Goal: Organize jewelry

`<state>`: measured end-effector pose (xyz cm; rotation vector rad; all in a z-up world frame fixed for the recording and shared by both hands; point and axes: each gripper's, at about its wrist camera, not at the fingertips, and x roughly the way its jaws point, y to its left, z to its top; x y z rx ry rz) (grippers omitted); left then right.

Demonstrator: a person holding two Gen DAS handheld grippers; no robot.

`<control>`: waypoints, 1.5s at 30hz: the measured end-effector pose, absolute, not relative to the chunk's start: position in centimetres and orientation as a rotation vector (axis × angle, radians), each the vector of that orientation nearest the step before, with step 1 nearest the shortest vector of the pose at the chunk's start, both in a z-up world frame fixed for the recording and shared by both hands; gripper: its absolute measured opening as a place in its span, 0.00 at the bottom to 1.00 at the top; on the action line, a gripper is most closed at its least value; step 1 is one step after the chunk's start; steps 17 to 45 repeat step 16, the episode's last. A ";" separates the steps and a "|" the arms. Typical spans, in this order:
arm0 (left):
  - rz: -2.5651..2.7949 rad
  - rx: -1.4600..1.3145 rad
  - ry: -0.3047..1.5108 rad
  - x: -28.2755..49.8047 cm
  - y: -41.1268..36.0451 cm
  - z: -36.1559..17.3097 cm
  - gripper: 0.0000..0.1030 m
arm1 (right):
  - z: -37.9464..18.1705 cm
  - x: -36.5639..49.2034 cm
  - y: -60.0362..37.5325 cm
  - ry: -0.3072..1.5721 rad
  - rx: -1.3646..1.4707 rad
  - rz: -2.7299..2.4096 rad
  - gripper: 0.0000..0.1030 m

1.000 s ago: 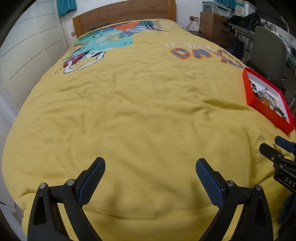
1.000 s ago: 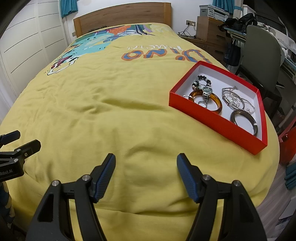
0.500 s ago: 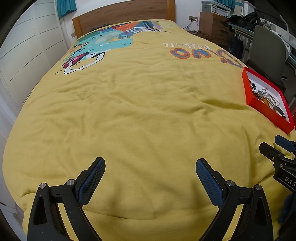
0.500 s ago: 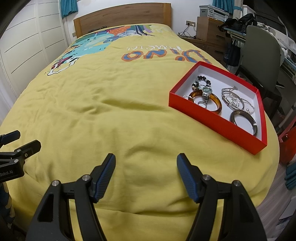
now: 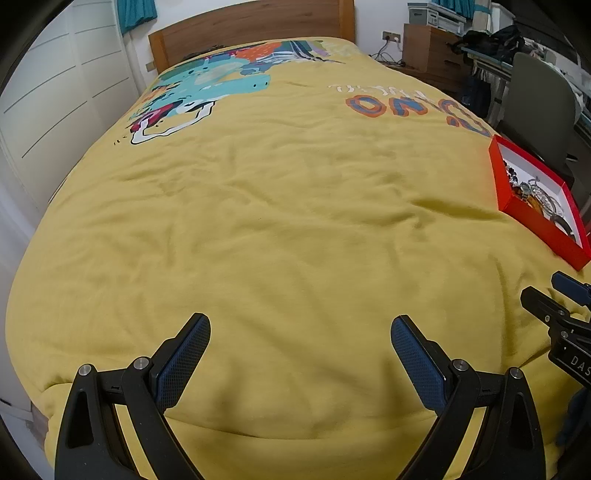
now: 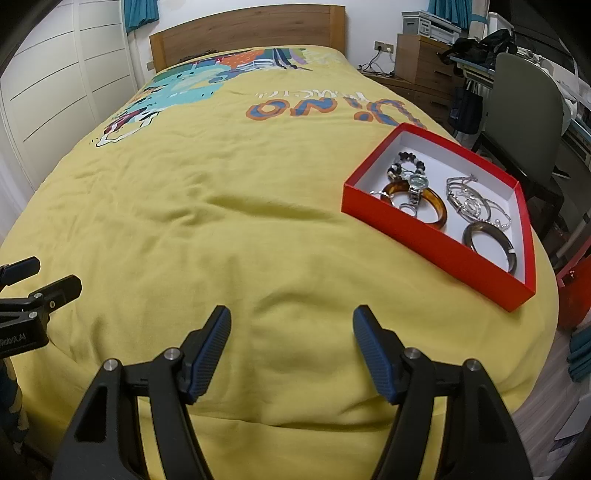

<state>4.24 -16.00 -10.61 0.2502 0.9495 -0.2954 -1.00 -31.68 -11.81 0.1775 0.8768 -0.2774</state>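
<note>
Item: red box (image 6: 436,243), shallow, lidless, white-lined, lying on the right side of the bed near its edge.

Contents: amber bangle (image 6: 436,208) with a wristwatch (image 6: 417,184) across it; beaded bracelet (image 6: 406,164) at the far corner; silver chains (image 6: 476,206) in a loose tangle; dark bangle (image 6: 487,240) at the near right corner. All jewelry in sight is inside the box; none shows on the cover.

Tools: left gripper (image 5: 301,334) and right gripper (image 6: 291,325), both released, jaws spread wide, nothing between them, hovering over the near end of the bed, well apart from the box.

Stage: undecided. Pieces gathered in one box fit a job done; pieces heaped and overlapping fit a sort still ahead. No move can be named with confidence.

Surface: yellow duvet (image 5: 277,221), soft, creased, printed with a cartoon and lettering at the far end; poor footing for small items.

Room: wooden headboard (image 6: 247,29) far; white panelled wardrobe (image 6: 74,74) left; grey chair (image 6: 524,96) and cluttered furniture right.
</note>
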 end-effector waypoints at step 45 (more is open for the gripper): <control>-0.287 0.256 0.956 4.4 -16.0 -10.8 0.94 | -11.8 -1.0 -31.6 0.878 0.177 -0.276 0.65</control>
